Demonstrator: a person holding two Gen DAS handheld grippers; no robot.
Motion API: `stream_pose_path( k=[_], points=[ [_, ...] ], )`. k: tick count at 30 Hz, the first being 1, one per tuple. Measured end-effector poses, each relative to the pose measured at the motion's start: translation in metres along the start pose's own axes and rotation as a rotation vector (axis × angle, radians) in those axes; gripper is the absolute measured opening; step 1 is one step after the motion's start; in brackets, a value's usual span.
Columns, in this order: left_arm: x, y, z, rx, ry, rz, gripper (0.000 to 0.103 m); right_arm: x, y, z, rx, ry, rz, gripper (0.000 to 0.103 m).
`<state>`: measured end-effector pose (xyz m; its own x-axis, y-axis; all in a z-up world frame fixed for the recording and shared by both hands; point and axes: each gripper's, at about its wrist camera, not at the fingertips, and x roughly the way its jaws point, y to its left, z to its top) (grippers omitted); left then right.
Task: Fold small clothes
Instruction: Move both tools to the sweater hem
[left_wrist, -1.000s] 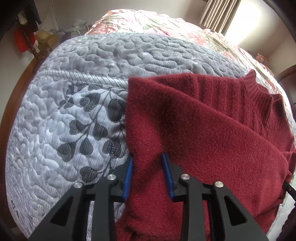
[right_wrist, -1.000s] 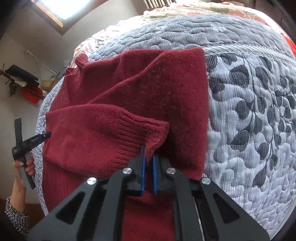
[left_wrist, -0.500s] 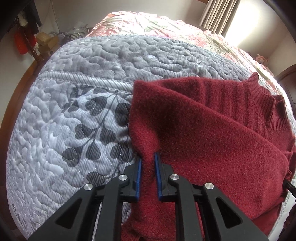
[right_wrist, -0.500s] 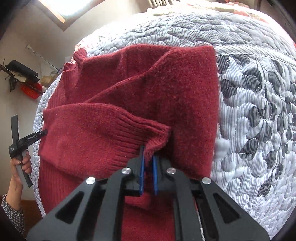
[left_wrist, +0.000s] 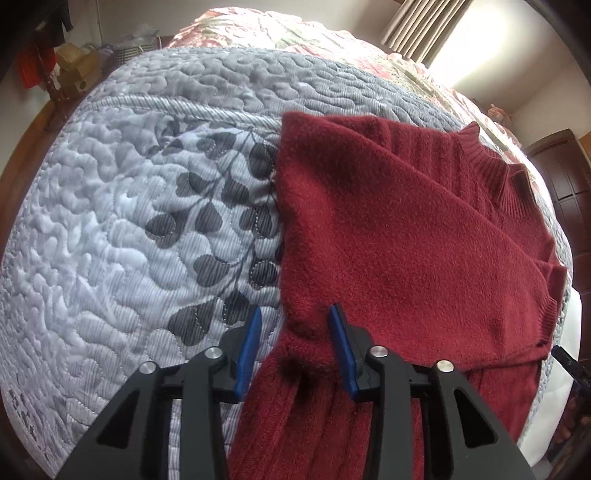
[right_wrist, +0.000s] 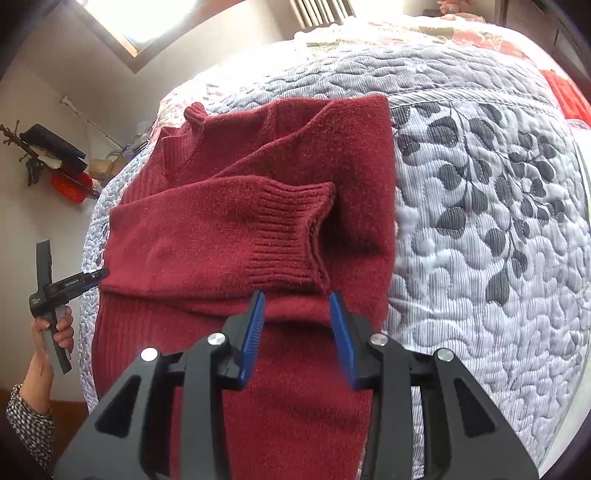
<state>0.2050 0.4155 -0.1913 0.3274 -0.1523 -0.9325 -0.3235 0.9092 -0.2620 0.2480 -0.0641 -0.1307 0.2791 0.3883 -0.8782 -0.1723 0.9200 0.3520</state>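
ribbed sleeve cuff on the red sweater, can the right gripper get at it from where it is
Probably yes. The right gripper is open, and the ribbed sleeve cuff lies just beyond its fingertips on top of the folded red sweater. Nothing lies between them or covers the cuff; a short push forward should reach it.

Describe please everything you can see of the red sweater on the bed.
The red sweater is a dark red, fuzzy knit with a ribbed stand-up collar and ribbed cuffs. It lies flat on the grey quilt, partly folded: both sleeves are laid across the body, one ribbed cuff ending near the middle. Its lower part hangs over the near edge of the bed. The right gripper is open just below that cuff; the left gripper is open astride the folded side edge, not clamping it.
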Motion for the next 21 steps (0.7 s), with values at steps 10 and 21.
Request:
stream_pose_path(
  k=[10, 21],
  points=[
    [0.001, 0.01, -0.007, -0.044, -0.017, 0.029, 0.012, -0.007, -0.007, -0.029, 0.014, 0.019, -0.044, 0.037],
    [-0.051, 0.0, -0.084, 0.119, -0.024, 0.091, 0.054, -0.043, -0.012, -0.093, 0.005, 0.038, -0.063, 0.049]
  ],
)
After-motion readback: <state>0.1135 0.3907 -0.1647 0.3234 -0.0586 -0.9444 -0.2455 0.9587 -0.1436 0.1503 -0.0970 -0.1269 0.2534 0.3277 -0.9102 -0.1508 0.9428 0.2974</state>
